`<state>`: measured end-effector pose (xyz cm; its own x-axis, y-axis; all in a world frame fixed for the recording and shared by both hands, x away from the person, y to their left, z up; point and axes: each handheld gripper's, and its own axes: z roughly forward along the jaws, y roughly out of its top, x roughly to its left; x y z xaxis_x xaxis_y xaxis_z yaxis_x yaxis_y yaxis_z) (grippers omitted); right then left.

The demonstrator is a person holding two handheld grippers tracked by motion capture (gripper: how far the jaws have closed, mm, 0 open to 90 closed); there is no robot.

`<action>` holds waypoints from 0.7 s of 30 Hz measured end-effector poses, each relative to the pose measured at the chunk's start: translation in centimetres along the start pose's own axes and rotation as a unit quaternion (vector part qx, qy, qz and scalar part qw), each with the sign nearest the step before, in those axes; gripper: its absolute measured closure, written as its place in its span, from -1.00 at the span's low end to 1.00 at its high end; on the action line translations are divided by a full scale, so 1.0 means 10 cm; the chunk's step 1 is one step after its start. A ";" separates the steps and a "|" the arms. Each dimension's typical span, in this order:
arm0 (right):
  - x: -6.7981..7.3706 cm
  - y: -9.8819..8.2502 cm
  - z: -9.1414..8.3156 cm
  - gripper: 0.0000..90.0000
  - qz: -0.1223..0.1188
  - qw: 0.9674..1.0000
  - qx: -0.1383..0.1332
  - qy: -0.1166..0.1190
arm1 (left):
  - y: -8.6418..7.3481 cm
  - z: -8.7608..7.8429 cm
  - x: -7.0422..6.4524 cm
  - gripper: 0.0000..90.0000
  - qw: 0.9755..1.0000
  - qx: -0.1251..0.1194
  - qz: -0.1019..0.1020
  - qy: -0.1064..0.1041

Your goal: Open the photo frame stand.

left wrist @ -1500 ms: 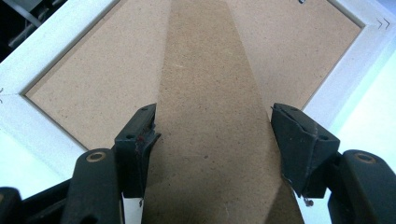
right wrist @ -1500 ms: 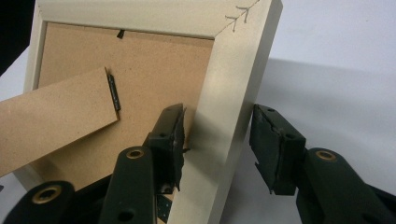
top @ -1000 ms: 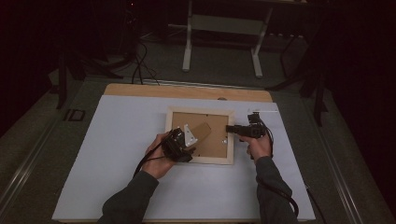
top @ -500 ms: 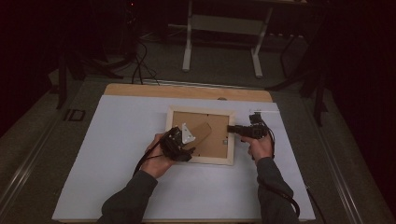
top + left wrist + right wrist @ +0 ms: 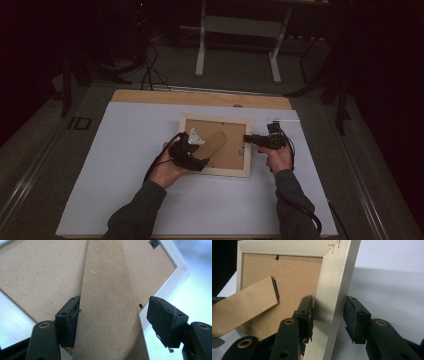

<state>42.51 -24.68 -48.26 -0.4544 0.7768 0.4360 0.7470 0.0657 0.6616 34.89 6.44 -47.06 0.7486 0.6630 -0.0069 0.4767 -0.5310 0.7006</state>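
The left gripper [image 5: 199, 159] has just been opening; its jaws stand apart around the brown stand flap [image 5: 107, 305]. The picture frame [image 5: 216, 145] lies face down on the white table [image 5: 125, 145]. The right gripper [image 5: 248, 139] straddles the frame's right edge, not squeezing.

You have a white sheet [image 5: 125, 165] spread over the counter [image 5: 200, 97], whose wooden edge shows along the far side. Beyond it, on the dark floor, stands a grey metal stand [image 5: 237, 37], with black cables [image 5: 147, 60] trailing to its left.
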 end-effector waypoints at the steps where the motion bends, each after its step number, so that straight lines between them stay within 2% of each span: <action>1: 0.00 0.00 0.00 0.33 -0.001 1.000 0.000 0.000 | 0.00 0.00 0.02 -0.32 1.000 -0.004 -0.008 -0.006; 5: 0.01 0.00 -0.01 0.33 -0.005 1.000 -0.001 -0.001 | -0.01 -0.03 0.11 -0.31 0.998 -0.015 -0.040 -0.037; 9: 0.02 0.00 -0.01 0.33 -0.008 1.000 -0.002 -0.002 | -0.04 -0.04 0.20 -0.31 0.996 -0.016 -0.063 -0.057; 11: 0.02 0.00 -0.02 0.33 -0.010 1.000 -0.001 -0.002 | -0.05 -0.03 0.25 -0.30 0.994 -0.016 -0.080 -0.072; 14: 0.04 0.01 -0.02 0.33 -0.014 1.000 -0.002 -0.004 | -0.09 -0.03 0.31 -0.22 0.989 -0.026 -0.104 -0.097; 16: 0.05 0.01 -0.03 0.33 -0.018 1.000 -0.002 -0.005 | -0.11 -0.03 0.34 -0.02 0.986 -0.026 -0.109 -0.120; 21: 0.07 0.02 -0.05 0.33 -0.028 1.000 -0.003 -0.008 | -0.12 0.01 0.35 -0.01 0.984 -0.009 -0.111 -0.140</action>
<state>42.09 -24.38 -47.53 -0.4876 0.7823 0.3878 0.7172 0.1056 0.6888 37.00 9.37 -48.04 0.7257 0.5894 -0.3548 0.6362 -0.3786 0.6722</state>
